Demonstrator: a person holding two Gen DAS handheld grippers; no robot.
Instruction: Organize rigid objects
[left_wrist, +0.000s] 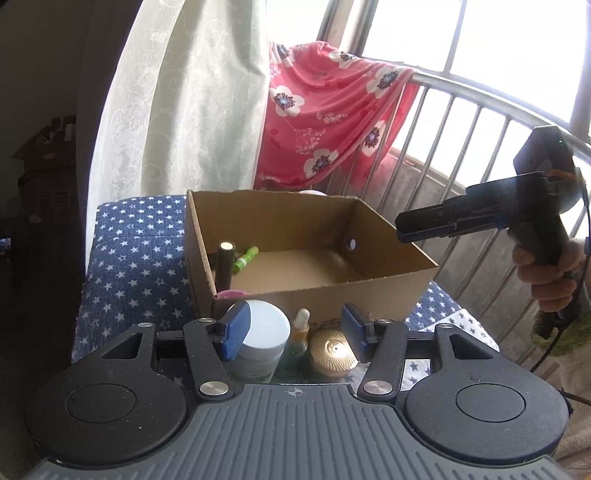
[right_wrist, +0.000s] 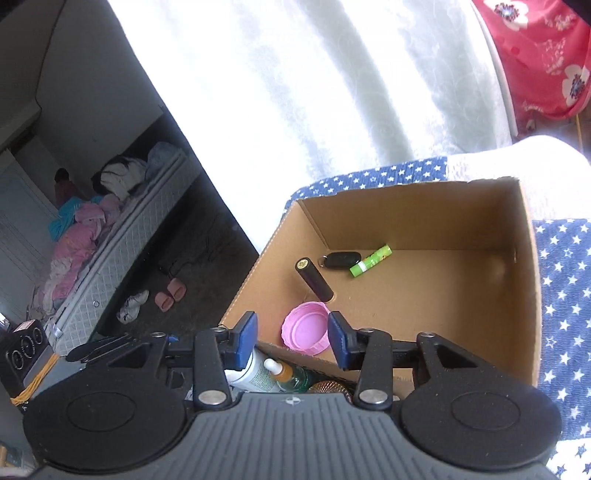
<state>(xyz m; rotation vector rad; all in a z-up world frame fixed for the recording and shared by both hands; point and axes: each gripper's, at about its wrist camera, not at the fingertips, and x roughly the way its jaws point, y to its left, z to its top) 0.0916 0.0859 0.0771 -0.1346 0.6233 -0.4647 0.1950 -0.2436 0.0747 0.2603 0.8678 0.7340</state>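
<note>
The open brown cardboard box (right_wrist: 424, 280) on the star-patterned blue cloth (left_wrist: 129, 258) already holds a pink plastic cap (right_wrist: 306, 328), an upright black tube (right_wrist: 314, 278), a black key fob (right_wrist: 341, 259) and a green lip-balm stick (right_wrist: 370, 261), while a white-lidded round jar (left_wrist: 264, 341), an amber dropper bottle (left_wrist: 301, 332) and a ribbed gold lid (left_wrist: 332, 350) wait outside against its near wall. The left gripper (left_wrist: 293, 332) hovers spread and empty over those three, and the right gripper (right_wrist: 291, 338) hangs released and empty above the cap at the box's near left corner. The next pick likely goes best by centring one item between the pads, closing squarely, then lifting clear of the wall before crossing inside
</note>
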